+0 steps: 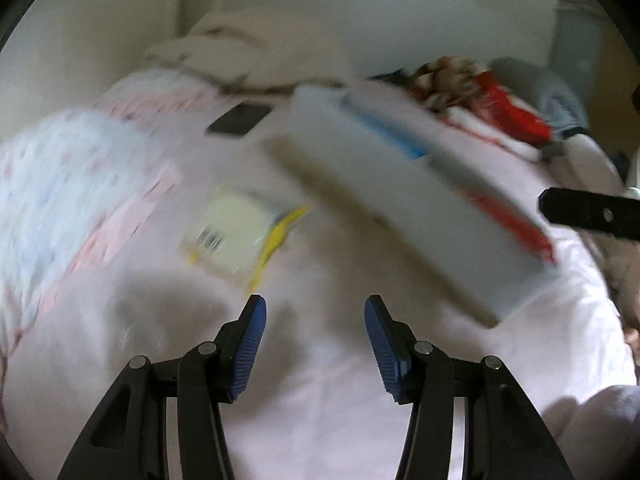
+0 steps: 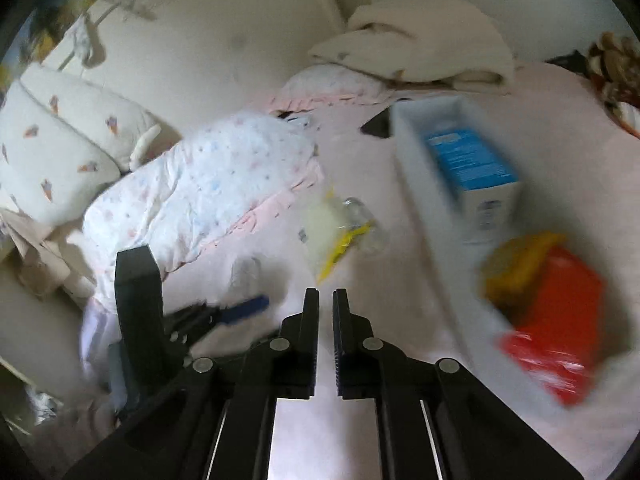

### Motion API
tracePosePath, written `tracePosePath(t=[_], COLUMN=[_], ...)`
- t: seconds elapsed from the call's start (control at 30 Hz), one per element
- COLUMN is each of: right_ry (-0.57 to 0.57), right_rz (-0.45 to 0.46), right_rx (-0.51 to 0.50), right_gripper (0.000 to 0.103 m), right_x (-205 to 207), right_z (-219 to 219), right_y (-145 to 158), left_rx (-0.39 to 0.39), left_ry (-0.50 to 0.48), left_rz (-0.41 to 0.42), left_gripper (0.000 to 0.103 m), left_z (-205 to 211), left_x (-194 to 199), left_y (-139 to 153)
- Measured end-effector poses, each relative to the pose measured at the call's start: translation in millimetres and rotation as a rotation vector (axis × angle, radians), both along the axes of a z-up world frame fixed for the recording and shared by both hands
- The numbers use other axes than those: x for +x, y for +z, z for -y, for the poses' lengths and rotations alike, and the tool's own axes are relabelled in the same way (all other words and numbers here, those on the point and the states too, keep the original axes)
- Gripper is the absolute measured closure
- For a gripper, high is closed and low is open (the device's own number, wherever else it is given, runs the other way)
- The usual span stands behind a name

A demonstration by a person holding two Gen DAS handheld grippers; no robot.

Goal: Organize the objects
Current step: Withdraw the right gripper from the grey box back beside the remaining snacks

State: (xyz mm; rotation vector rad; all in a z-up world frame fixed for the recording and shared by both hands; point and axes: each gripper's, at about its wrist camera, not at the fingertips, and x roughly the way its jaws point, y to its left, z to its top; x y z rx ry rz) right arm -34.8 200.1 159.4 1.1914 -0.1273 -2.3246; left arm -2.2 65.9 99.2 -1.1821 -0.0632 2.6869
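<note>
A long white bin (image 2: 424, 106) lies on the pink bed sheet (image 1: 320, 400). It holds a blue box (image 2: 468, 164), a yellow item (image 2: 516, 264) and a red packet (image 2: 560, 320). In the left wrist view the bin (image 1: 380, 200) crosses the frame diagonally. A clear packet with pale yellow contents (image 1: 232, 232) (image 2: 328, 228) lies on the sheet left of the bin. My left gripper (image 1: 315, 306) hovers open over bare sheet, short of the packet, nothing between its blue pads. My right gripper (image 2: 326, 296) is shut and empty, its tips near the packet.
A dotted white duvet (image 2: 200, 184) is bunched at the left, with pillows (image 2: 60, 140) behind it. A dark flat object (image 1: 240, 118) lies past the bin's far end. A folded cream blanket (image 2: 420, 40) sits at the wall. A pile of clothes (image 1: 480, 92) sits beyond the bin.
</note>
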Motion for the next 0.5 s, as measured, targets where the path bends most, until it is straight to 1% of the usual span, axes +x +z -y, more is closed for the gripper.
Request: tracePosePath(t=[0.03,0.07,0.1,0.13,0.17,0.2,0.27,0.3,0.33,0.37,0.4,0.43,0.47,0.5], right_ry=[-0.059,-0.107,-0.165,-0.183,-0.184,-0.180,-0.197,-0.197,-0.172,-0.162,-0.168,-0.182,-0.183,-0.181], right_rz=[-0.016,-0.015,0.028,0.093,0.137,0.163,0.192,0.213,0.253,0.272,0.285,0.299,0.330,0.351], right_rx=[0.048,0.066,0.062,0.045,0.035,0.038,0.090,0.099,0.094,0.102,0.134,0.153,0.114,0.080], right_gripper=[0.082,0.078,0.077,0.077,0.077,0.078,0.078,0.078,0.078,0.078,0.081,0.079,0.075,0.075], right_x=[6,8,6,1,-4,-8,-16,-19,-27,-29,-34,-41,-46,-45], right_z=[-19,-35,-52,-62,-69,-72,-67,-64,-56,-58,-53,-50,-52,-60], right_y=[9,13,13,9,5,0,-13,-19,-30,-37,-45,-52,-58,-62], left_rx=[0.006,0.013,0.016,0.021,0.028,0.032,0.040,0.046,0.050,0.052,0.053,0.054,0.056,0.059], left_ry=[-0.014,-0.024,-0.027,-0.029,-0.029,-0.026,-0.019,-0.019,-0.018,-0.017,-0.017,-0.016,-0.017,-0.020], left_rz=[-0.013,-0.022,-0.021,-0.016,-0.006,0.003,0.007,0.004,0.000,-0.005,-0.009,-0.012,-0.014,-0.016], left_gripper=[0.054,0.054,0.054,0.054,0.054,0.054,0.055,0.055,0.055,0.055,0.054,0.054,0.054,0.054], left_z=[-1,-1,0,1,3,4,6,8,8,8,8,8,9,9], left_x=[1,3,3,4,3,2,1,-1,-1,-1,-1,-1,0,0], left_y=[3,4,4,2,0,-1,-2,-1,0,2,4,6,7,8])
